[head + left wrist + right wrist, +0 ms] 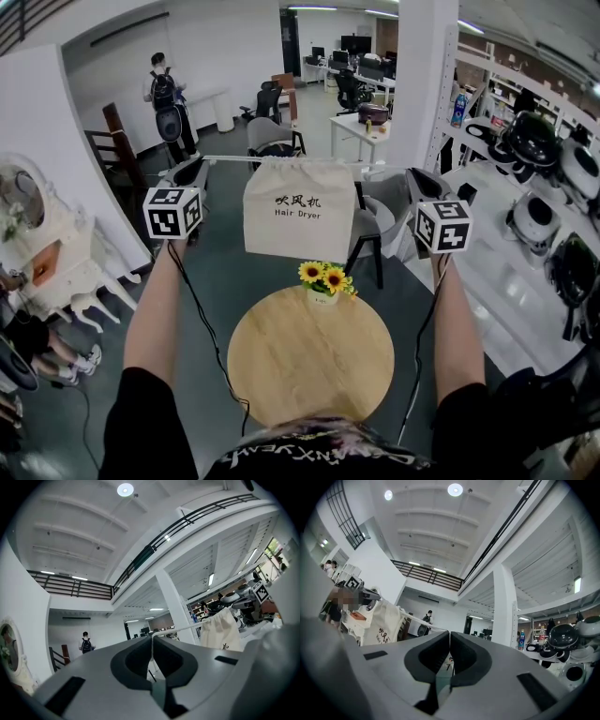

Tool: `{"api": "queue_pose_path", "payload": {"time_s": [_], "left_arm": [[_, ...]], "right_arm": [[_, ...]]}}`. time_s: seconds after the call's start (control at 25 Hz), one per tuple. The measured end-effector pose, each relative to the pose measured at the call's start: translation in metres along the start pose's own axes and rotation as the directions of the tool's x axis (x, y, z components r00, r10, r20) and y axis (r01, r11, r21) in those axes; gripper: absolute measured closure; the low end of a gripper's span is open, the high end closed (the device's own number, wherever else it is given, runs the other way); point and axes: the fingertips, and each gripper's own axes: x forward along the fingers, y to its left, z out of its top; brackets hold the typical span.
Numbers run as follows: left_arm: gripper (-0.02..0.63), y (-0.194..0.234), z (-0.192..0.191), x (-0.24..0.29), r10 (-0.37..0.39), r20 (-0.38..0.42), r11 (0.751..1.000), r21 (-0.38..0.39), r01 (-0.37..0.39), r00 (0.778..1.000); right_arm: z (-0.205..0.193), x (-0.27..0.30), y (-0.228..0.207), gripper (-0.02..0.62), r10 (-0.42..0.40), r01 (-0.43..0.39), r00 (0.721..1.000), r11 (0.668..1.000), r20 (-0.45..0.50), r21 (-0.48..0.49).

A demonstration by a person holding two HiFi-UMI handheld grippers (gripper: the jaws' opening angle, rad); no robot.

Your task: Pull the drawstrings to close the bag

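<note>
fingers (pixel 133 660) clamp thin taut drawstrings (pixel 225 157); cream cloth bag (pixel 298 211)

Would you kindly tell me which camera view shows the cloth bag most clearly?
The head view: the cloth bag hangs face-on from its taut drawstring, whole, its print readable. The left gripper view shows the bag small and side-on at the right; the right gripper view shows it at the left, angled.

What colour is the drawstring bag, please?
The bag is cream with black lettering, clearest in the head view.
</note>
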Motion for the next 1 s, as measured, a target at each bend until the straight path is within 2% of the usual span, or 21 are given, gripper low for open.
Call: {"api": "queue_pose_path", "payload": {"time_s": [1.0], "left_arm": [[0.586, 0.0011, -0.0059, -0.0005, 0.007, -0.014, 1.0, -0.003, -0.007, 1.0]], "right_arm": [[-0.0058, 0.0031, 0.0042, 0.589, 0.009, -0.009, 1.0, 1.0, -0.008, -0.011]]}}
